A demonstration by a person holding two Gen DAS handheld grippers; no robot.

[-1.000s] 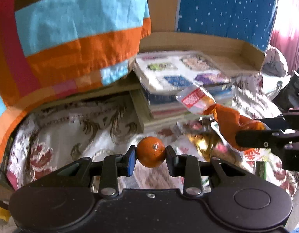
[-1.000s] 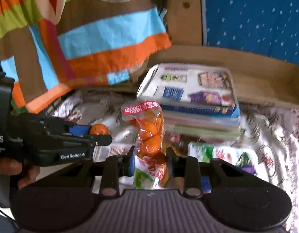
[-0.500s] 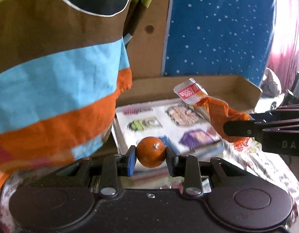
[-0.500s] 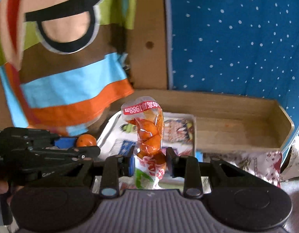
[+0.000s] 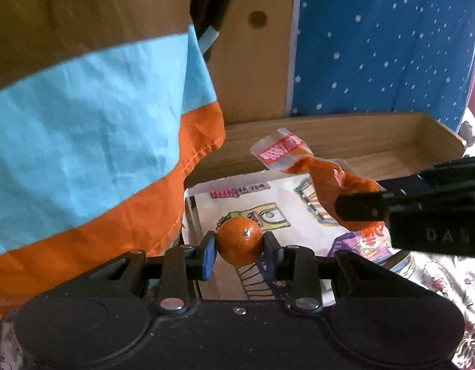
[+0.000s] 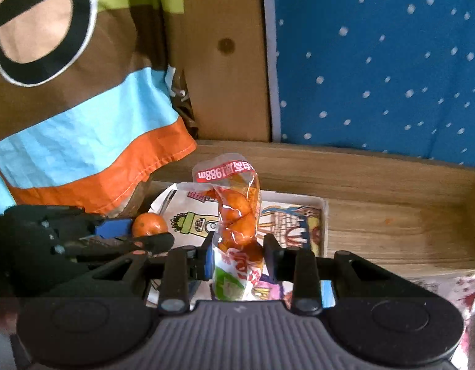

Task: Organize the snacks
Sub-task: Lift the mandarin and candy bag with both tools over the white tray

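Grippers raised toward the wooden tray, each with its snack

Left wrist view: compared with half a second ago, the wooden tray [image 5: 354,135] and the printed box [image 5: 268,203] in front of it sit lower and larger in the picture, and the striped shirt [image 5: 92,117] fills more of the left side, its dark collar no longer showing. The left gripper [image 5: 240,244] points forward and level, its fingers clamped on the small orange [image 5: 240,240], which sits exactly as before between the blue pad on one side and the black finger on the other. The right gripper [image 5: 357,206] reaches in from the right edge, closer than it was, with the bag of oranges [image 5: 317,169] standing out of it and leaning left, its red-printed top above the box.

Right wrist view: the tray [image 6: 376,191] has dropped lower in the frame since the earlier picture, and the box [image 6: 287,215] now lies straight ahead. The right gripper [image 6: 237,252] points forward, fingers pressed against both sides of the bag of oranges [image 6: 237,212], which stands upright between them. The left gripper [image 6: 145,231] comes in low from the left with the small orange [image 6: 149,223] at its tip, just beside the bag and over the box's left end. The blue dotted cloth [image 6: 376,61] hangs behind the tray.
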